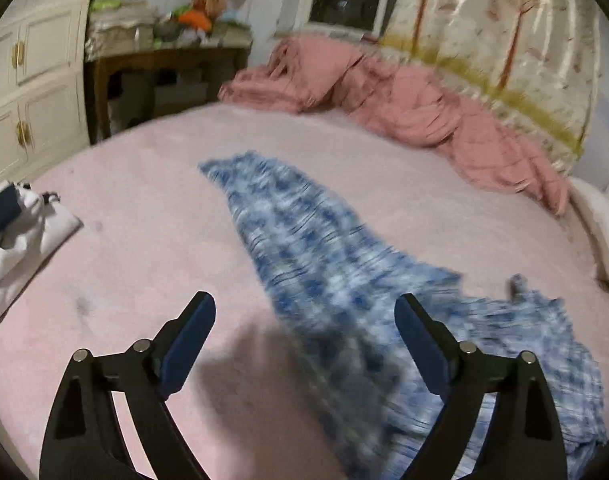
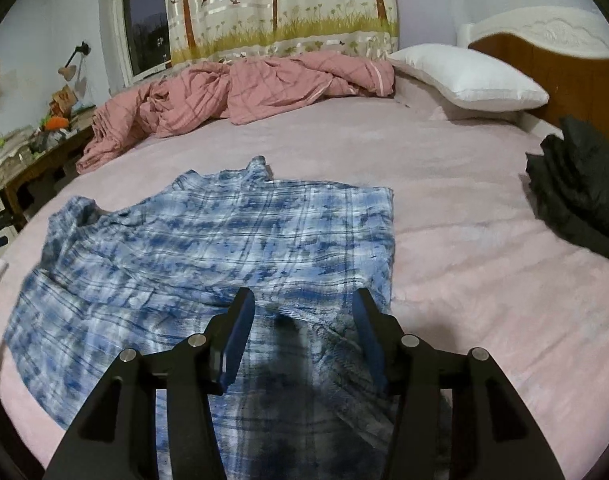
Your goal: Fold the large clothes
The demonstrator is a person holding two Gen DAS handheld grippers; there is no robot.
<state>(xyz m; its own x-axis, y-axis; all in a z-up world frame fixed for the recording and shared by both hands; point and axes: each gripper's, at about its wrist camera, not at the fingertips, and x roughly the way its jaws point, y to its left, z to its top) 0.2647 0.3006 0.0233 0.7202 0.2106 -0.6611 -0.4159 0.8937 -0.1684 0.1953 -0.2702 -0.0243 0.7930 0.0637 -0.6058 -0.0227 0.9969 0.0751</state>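
A blue and white plaid shirt [image 2: 224,240] lies spread on the pink bed sheet [image 2: 464,208], its collar toward the far side. In the left wrist view one long sleeve of the shirt [image 1: 304,232] runs away across the sheet [image 1: 144,220]. My left gripper [image 1: 304,300] hovers over the near end of that sleeve, jaws wide apart, nothing pinched. My right gripper [image 2: 303,294] hangs over the shirt's near hem with its jaws partly apart. Rumpled fabric lies under them, and the pads do not press on it.
A crumpled pink duvet [image 2: 240,92] lies along the far side of the bed under the curtain. A white pillow [image 2: 468,76] and folded black clothing [image 2: 584,196] sit at the right. A white garment [image 1: 20,236] lies at the left edge, near a wardrobe [image 1: 28,80] and cluttered desk [image 1: 164,56].
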